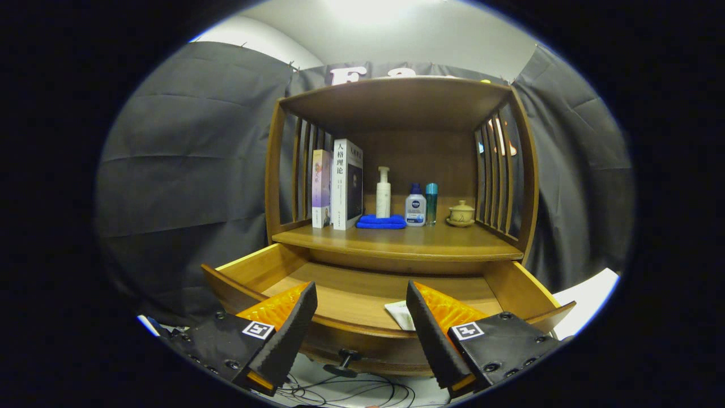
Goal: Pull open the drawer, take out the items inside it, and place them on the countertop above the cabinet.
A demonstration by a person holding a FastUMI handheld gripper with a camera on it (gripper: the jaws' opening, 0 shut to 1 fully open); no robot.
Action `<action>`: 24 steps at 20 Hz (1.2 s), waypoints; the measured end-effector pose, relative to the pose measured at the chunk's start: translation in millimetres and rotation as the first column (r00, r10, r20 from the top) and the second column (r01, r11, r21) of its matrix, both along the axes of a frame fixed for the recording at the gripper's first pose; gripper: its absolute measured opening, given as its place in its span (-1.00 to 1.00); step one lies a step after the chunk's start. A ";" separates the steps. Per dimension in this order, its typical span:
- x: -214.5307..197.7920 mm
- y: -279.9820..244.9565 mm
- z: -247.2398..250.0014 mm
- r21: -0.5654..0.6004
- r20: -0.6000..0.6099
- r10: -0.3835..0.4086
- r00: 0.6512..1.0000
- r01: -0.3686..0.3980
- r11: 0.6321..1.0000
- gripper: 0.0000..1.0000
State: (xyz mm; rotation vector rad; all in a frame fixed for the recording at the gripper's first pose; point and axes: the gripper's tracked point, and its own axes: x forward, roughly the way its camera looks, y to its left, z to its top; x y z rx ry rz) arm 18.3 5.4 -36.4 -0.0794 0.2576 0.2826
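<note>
The wooden cabinet's drawer (243, 266) stands pulled out toward me, its dark knob (346, 357) low between my fingers. Inside it lies a flat white packet (400, 314), close to the drawer's front wall and partly hidden by my right finger (431, 334). My gripper (362, 317) hovers open above the drawer's front edge, nothing between its orange-and-black fingers. The countertop (396, 241) above the drawer carries two books (338, 184), a folded blue cloth (381, 221), a white pump bottle (383, 192), a blue-capped bottle (416, 207), a teal bottle (431, 201) and a small lidded cup (461, 213).
Slatted side walls (303, 164) and a top board (396, 99) enclose the countertop. Its front strip is bare wood. Cables (351, 391) lie on the floor below the drawer. A white surface (589, 297) sits to the right of the cabinet.
</note>
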 end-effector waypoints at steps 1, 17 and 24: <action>9.2 -4.5 3.0 -0.010 -0.013 -0.008 1.000 0.007 1.000 0.95; 110.6 -32.3 -54.8 -0.133 -0.432 -0.027 0.902 -0.034 0.991 0.95; 97.8 -33.3 -98.3 -0.180 -0.642 -0.003 0.767 -0.148 0.972 0.96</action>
